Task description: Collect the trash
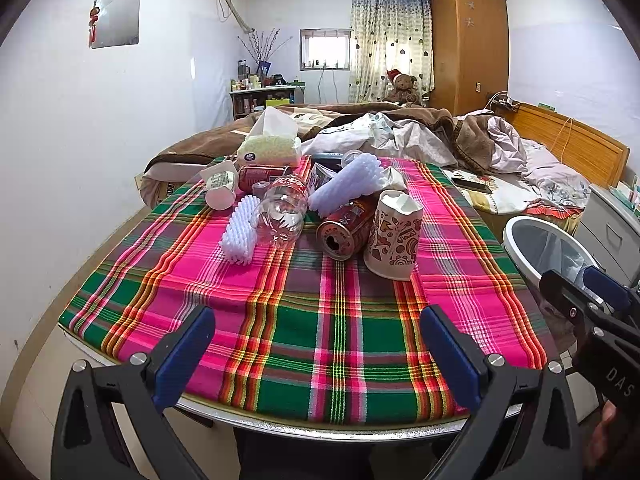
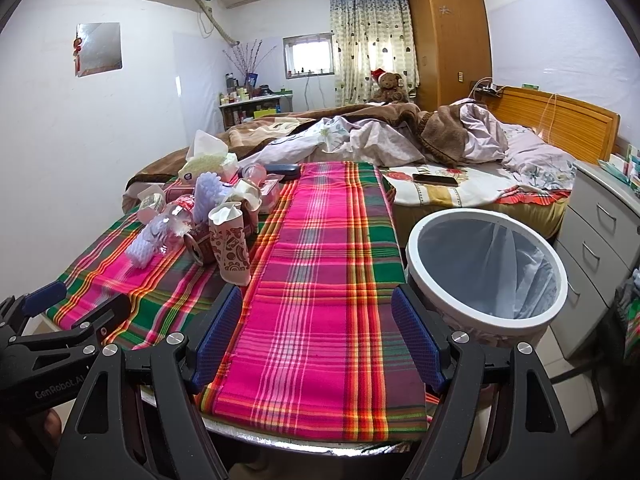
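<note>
While 2 grippers (image 1: pixel 316 344) (image 2: pixel 316 340) gape, trash (image 1: pixel 344 232) piled

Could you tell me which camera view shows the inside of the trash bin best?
The right wrist view: the bin sits close, its whole rim and clear liner visible, nothing inside. The left wrist view catches only part of it at the right edge, behind the right gripper.

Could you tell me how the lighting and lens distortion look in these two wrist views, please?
Left wrist view: strong fisheye bending, the plaid tablecloth edge curves, dark corner vignetting; the small window is blown out. Right wrist view: same bending, the trash bin rim is sharp and evenly lit; window overexposed. Soft daylight, faint shadows, no motion blur in either.
</note>
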A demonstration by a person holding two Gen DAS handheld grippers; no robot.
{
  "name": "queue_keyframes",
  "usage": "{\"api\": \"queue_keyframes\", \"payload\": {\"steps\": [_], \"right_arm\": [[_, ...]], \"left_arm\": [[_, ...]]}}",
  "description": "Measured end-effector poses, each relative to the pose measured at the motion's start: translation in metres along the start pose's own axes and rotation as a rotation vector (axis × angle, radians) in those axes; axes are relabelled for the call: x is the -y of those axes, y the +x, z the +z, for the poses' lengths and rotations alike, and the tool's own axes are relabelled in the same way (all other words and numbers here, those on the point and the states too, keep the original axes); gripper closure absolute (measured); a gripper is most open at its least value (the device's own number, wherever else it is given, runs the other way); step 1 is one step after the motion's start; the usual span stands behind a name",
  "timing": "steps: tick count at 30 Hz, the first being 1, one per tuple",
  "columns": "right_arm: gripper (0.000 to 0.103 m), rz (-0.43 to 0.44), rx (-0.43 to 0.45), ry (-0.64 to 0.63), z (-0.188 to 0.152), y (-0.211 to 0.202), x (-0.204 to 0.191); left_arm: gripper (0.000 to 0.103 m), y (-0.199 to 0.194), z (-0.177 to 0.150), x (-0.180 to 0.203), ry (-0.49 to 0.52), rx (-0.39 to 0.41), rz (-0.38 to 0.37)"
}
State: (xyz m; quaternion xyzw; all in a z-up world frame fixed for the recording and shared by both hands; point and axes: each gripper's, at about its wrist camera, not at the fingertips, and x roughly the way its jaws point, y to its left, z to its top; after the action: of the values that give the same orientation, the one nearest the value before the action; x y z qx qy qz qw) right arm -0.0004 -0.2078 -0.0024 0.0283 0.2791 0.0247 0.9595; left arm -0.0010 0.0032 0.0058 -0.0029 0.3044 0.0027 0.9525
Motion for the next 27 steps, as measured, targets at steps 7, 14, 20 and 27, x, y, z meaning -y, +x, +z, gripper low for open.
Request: {"api": "queue_keyframes", "payload": {"steps": [7,14,20,27], "right_arm": [[0.024,-0.005,-0.003,0.0,0.0,0.0,0.0],[0.024,-0.005,-0.004,-0.001,0.0,0.001,0.0],[0.025,-0.006,-0.004,-0.001,0.0,0.001,0.0],[0.024,0.019,-0.005,0.002,0.002,0.009,0.001]], "left_arm": [[0.0,0.003,0.002,-0.004,-0.004,-0.001,0.006],[0.0,0.007,0.003,-0.004,-0.002,-0.005,0.007],[0.0,0.01,0.003,-0.005,-0.004,-0.008,0.009],[0.0,0.018,0.005,-0.009,-0.007,-0.026,-0.002]]}}
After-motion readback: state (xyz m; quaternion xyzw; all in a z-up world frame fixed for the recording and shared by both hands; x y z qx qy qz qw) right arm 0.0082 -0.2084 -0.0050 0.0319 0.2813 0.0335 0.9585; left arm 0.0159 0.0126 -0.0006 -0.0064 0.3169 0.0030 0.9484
